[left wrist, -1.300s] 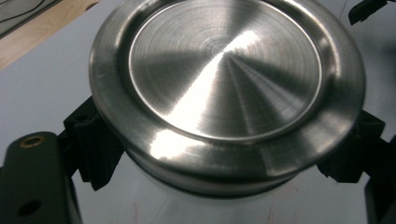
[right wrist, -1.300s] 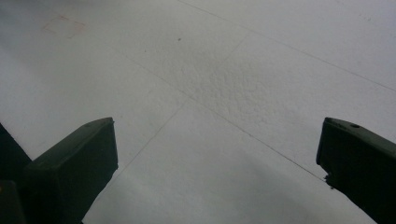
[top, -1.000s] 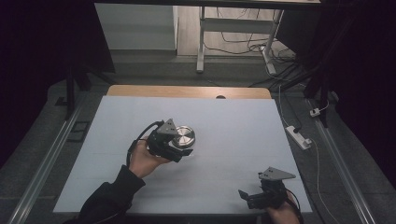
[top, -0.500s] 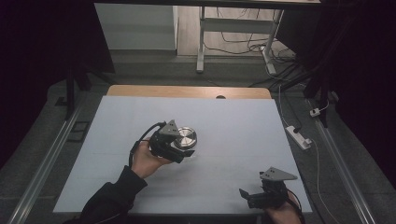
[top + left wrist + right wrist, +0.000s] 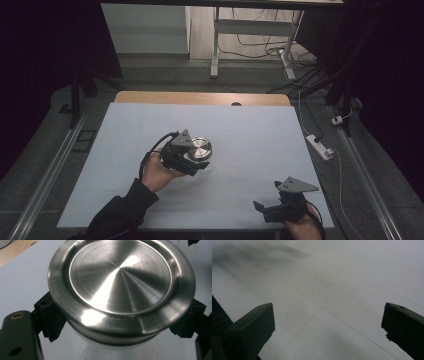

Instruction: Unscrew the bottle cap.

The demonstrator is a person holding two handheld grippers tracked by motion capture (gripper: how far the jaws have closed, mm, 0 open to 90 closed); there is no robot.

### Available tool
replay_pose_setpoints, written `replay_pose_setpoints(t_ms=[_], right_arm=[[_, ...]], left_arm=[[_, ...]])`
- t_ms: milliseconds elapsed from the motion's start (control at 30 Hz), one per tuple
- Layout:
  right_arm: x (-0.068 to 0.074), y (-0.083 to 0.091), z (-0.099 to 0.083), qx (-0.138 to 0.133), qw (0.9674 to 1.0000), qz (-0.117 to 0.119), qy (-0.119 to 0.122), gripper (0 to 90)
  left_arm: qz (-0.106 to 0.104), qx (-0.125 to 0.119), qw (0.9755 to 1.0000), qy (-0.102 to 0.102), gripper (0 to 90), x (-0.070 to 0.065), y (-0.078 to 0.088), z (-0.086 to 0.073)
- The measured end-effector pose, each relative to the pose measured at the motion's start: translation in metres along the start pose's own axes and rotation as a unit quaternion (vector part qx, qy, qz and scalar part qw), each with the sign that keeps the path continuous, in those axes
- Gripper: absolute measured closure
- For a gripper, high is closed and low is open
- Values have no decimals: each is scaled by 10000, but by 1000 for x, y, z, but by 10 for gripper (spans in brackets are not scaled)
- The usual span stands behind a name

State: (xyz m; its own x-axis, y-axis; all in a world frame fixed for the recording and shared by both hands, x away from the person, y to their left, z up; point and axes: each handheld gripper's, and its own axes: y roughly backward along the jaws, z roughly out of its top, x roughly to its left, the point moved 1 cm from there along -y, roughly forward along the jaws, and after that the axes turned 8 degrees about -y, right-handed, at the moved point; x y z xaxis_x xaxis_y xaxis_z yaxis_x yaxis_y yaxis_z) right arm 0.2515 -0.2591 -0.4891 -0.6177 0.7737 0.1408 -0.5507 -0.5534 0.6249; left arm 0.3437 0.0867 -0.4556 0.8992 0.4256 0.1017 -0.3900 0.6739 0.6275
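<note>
From above, the left gripper sits a little left of the middle of the pale tabletop, and its jaws are pinching a round steel container with a brushed metal lid. The container looks to be at or just over the surface; I cannot tell whether its base rests on the tabletop. The right gripper hangs at the near right edge, well apart from the container, with nothing near its jaws.

In the left gripper view, the steel container is seen from just above its lid, and the two black jaws clamp it low on the body, one on each side beneath the flared rim. That is a fair hold, I would say: the rim overhangs the pads, so the container should not drop out downward. But the metal is slick and round, so it would be wise to keep the wrist level and move slowly; a quick tilt could let it twist between the pads.

In the right gripper view, the jaws stand spread wide over bare white tabletop, gripping nothing. If this hand is to help, say by taking the lid, it should come in from the open side of the container and meet the rim squarely while the left hand holds steady.
</note>
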Motion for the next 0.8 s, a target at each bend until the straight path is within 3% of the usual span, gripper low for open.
replay_pose_setpoints(t_ms=[233,533,800], right_arm=[[8,-5,12,-25,9998,129,137,0],[24,-12,38,-304,9970,619,352,0],[35,-24,63,-256,9959,746,450,0]], left_arm=[[-16,34,10000,-3,153,0,-3,-1],[-60,58,10000,-49,153,-3,-5,-1],[-88,58,9999,-44,153,-4,-7,-2]])
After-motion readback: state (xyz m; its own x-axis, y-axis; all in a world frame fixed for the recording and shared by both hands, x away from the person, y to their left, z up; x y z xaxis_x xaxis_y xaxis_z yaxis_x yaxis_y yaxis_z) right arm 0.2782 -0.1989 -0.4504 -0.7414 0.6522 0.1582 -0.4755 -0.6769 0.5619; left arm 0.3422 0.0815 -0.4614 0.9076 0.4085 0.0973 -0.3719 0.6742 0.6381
